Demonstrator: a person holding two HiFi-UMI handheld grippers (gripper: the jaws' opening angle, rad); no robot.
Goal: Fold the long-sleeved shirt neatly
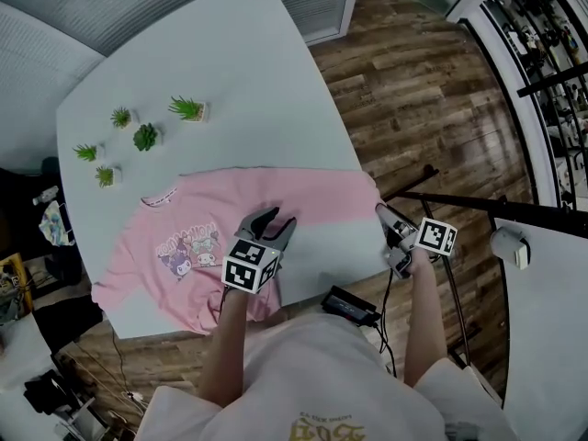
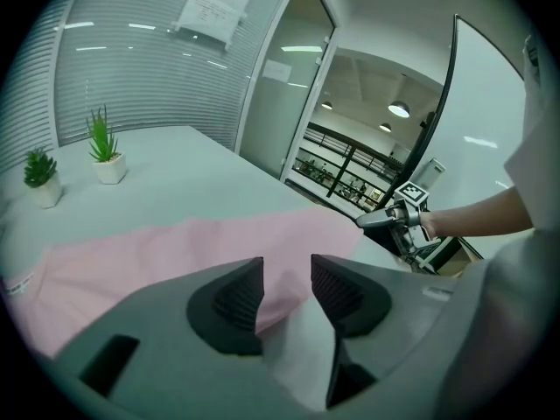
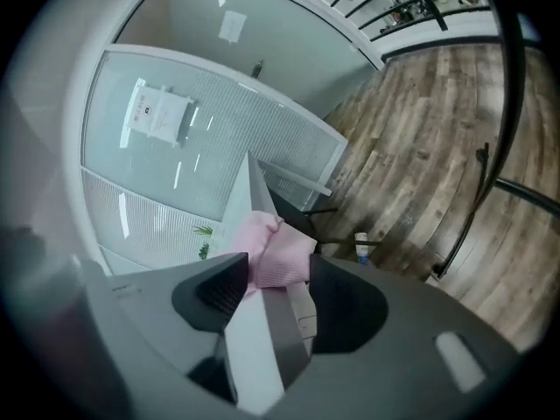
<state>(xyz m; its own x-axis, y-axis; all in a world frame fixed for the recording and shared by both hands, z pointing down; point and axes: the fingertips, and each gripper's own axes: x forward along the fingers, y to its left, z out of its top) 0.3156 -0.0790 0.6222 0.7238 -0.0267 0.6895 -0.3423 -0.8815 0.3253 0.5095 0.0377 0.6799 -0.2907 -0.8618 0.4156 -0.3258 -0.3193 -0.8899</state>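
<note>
The pink long-sleeved shirt (image 1: 230,205) with a cartoon print lies spread across the pale table (image 1: 184,53). My left gripper (image 1: 277,220) hovers over the shirt's near hem. In the left gripper view the pink cloth (image 2: 157,252) ends right under the left gripper (image 2: 287,278), whose jaws stand apart without pressing it. My right gripper (image 1: 390,237) is at the table's right edge. In the right gripper view it (image 3: 278,278) stands open astride the table edge (image 3: 258,348), and a bunched pink part of the shirt (image 3: 276,248) lies just ahead of the tips.
Several small potted plants (image 1: 145,136) stand at the table's far left. A black device (image 1: 349,306) with a cable lies near the table's front corner. Black stand bars (image 1: 487,208) cross the wooden floor on the right. A small bottle (image 3: 361,248) stands on the floor.
</note>
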